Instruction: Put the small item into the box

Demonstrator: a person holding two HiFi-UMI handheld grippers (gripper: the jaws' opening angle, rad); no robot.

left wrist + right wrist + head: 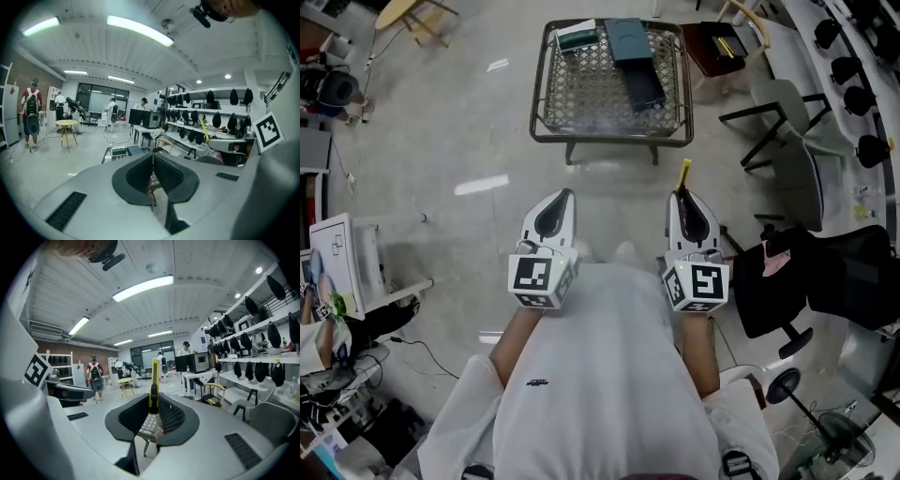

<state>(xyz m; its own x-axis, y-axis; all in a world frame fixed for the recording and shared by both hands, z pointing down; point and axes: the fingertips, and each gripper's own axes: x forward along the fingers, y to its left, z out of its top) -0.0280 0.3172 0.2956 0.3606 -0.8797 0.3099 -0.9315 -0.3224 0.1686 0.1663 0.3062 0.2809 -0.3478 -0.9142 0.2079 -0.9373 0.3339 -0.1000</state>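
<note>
Person in a white shirt (600,375) stands well back from a wire-mesh table (546,131) carrying a teal box (628,39). The right hand-held gripper (681,194) clamps a slim yellow item (683,174); the left hand-held gripper (565,195) is closed on nothing.

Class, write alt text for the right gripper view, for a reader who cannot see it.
The right gripper clamps a slim yellow item upright between its fingers. Behind it are shelves and, far off, standing people.
</note>
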